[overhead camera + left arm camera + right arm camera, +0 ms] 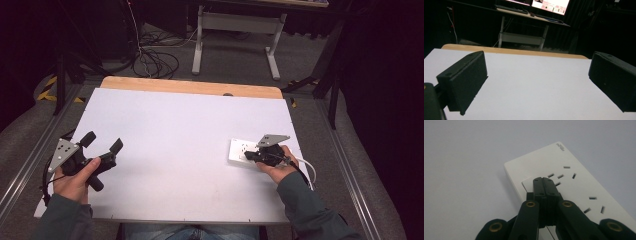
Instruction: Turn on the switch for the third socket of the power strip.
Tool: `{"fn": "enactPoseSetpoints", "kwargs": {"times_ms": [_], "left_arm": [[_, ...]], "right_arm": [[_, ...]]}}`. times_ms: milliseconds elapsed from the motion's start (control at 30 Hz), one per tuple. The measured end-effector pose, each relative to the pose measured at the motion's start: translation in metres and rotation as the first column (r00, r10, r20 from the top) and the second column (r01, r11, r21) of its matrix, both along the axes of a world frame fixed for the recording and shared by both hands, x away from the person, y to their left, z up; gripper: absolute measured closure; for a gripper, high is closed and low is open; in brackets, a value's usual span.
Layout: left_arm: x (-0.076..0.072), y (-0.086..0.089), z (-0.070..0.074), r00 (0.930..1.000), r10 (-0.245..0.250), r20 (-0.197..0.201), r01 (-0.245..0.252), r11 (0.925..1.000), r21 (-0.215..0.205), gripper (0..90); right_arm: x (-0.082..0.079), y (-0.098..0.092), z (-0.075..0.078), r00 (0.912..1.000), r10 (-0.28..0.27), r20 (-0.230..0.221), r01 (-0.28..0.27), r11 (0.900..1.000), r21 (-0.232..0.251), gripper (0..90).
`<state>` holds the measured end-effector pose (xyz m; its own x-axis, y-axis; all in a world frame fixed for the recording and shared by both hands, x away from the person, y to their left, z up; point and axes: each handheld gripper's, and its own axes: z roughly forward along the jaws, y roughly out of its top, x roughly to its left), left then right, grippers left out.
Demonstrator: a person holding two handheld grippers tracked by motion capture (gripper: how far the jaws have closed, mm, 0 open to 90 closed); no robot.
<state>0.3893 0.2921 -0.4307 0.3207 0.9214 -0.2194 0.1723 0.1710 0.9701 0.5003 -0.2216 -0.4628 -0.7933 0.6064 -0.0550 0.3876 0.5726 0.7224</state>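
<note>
Right gripper (pixel 248 156) clenched, tips on the power strip (pixel 241 151) near the desk's (pixel 170 125) right edge, its own view showing the tips on the strip's switch (pixel 527 184), left gripper (pixel 103 142) released, hovering near the left edge.

— Where does the high view sit?
— Above the person's side, facing forward and down across the white table (pixel 170 130).
— And the gripper views?
— The left one looks low along the table toward a far desk (pixel 529 15); the right one hangs close over the power strip (pixel 574 185), also seen from above (pixel 241 150).
</note>
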Motion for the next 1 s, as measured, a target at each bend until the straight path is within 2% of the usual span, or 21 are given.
{"fn": "enactPoseSetpoints", "kwargs": {"times_ms": [1000], "left_arm": [[-0.0019, 0.0011, -0.0001, 1.0, 0.006, 0.0, -0.006, 1.0, -0.007, 2.4]], "right_arm": [[0.0006, -0.0006, -0.0001, 1.0, 0.002, -0.002, -0.002, 1.0, 0.005, 90.0]]}}
